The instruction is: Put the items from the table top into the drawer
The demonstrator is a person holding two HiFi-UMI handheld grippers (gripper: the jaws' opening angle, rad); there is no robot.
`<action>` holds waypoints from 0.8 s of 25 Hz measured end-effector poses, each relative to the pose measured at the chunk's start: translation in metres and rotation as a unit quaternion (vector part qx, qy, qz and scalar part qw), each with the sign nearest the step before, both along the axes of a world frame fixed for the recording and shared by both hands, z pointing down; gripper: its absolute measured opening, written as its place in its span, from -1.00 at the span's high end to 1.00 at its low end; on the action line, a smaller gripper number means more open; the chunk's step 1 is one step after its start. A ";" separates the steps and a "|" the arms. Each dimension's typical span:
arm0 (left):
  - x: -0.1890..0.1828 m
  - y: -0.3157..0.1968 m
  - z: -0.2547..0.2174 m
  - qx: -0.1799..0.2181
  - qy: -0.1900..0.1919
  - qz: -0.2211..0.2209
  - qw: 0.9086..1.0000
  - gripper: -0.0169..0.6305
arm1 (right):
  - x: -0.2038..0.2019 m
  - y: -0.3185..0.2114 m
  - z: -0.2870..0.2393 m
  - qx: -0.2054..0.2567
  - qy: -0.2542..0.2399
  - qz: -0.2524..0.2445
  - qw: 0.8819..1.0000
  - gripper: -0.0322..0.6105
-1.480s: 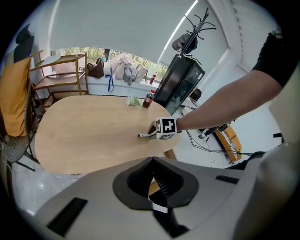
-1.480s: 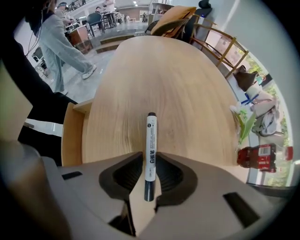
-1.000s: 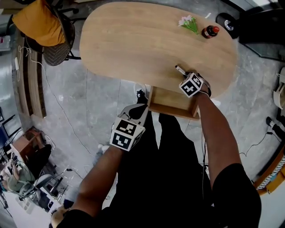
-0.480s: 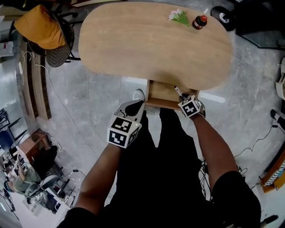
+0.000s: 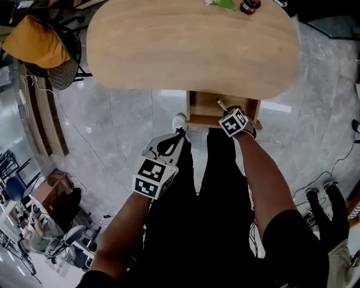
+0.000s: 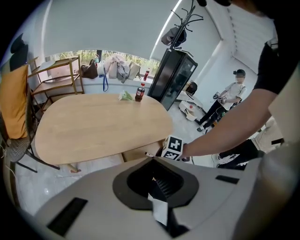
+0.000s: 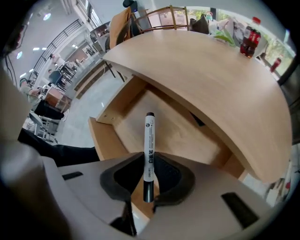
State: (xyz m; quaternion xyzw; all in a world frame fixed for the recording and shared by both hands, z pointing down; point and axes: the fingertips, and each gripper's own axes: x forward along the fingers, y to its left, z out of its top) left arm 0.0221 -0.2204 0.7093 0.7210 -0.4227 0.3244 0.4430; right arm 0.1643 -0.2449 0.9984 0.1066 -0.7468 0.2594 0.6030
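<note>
Pale wood makes up the oval bench point(image 5: 191, 45) across the top of the head view. From under its near edge, just right of centre, the open drawer point(image 5: 203, 110) juts out. The right gripper point(image 5: 224, 108) sits at the drawer's front right. From above, only a short stub of what it carries pokes out past its marker cube.

The right gripper view shows the rest. The jaws are clenched on a white marker pen point(image 7: 149, 145), which runs up the middle of the frame. Its dark lower end sits between the pads and its tip is above the drawer's bare wooden floor.

The left gripper point(image 5: 178, 134) hangs over the grey floor point(image 5: 112, 129) at centre-left of the head view, well apart from the bench. Its own view shows the jaws closed together with nothing between them. That view also takes in the whole bench top and the right gripper's cube under the bench edge at centre. At upper right there is a black cabinet point(image 6: 176, 75) and a person in the distance, which the head view does not show.

A dark bottle point(image 5: 249, 5) with a red cap and a green sprig point(image 5: 219, 3) lie just beside each other at the far edge of the bench, cropped at the top of the head view. An orange cloth point(image 5: 36, 48) drapes a chair at upper left.
</note>
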 end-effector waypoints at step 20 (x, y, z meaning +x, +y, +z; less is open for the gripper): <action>-0.040 0.023 -0.052 0.059 0.015 0.038 0.997 0.94 | 0.006 0.023 -0.056 0.050 0.035 0.035 0.998 0.60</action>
